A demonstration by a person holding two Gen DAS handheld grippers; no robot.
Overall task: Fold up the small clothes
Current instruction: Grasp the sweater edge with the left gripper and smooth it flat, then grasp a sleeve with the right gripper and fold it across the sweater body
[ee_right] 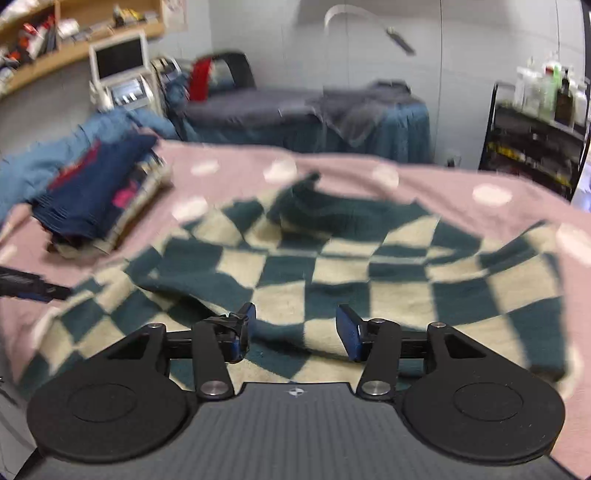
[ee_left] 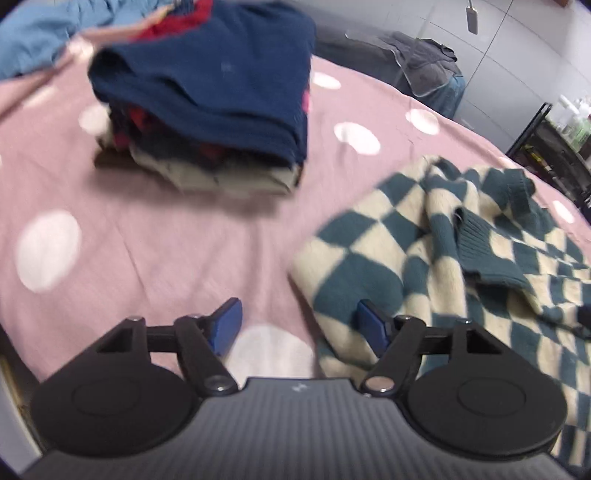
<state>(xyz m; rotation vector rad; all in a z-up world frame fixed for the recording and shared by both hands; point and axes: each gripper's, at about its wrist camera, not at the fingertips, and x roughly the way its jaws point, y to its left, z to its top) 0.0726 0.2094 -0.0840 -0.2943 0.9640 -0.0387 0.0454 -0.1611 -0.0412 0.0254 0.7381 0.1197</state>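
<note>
Both grippers, left gripper (ee_left: 297, 325) and right gripper (ee_right: 295, 328), gaping, empty over checkered sweater (ee_right: 332, 266).

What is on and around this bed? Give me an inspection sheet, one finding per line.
Surface: pink bedspread with white dots, creased.
Job's things: checked sweater, teal and cream, lying rumpled and unfolded; stack of folded clothes with a navy piece on top.
Clutter: blue cloth bunched behind the stack.
Grippers: left gripper with jaws open, over the sweater's edge, nothing between them; right gripper with jaws open above the sweater, nothing held.
Cables: nothing seen.
Surroundings: second bed with grey and blue covers, wooden shelf, small monitor, black rack with bottles.
</note>
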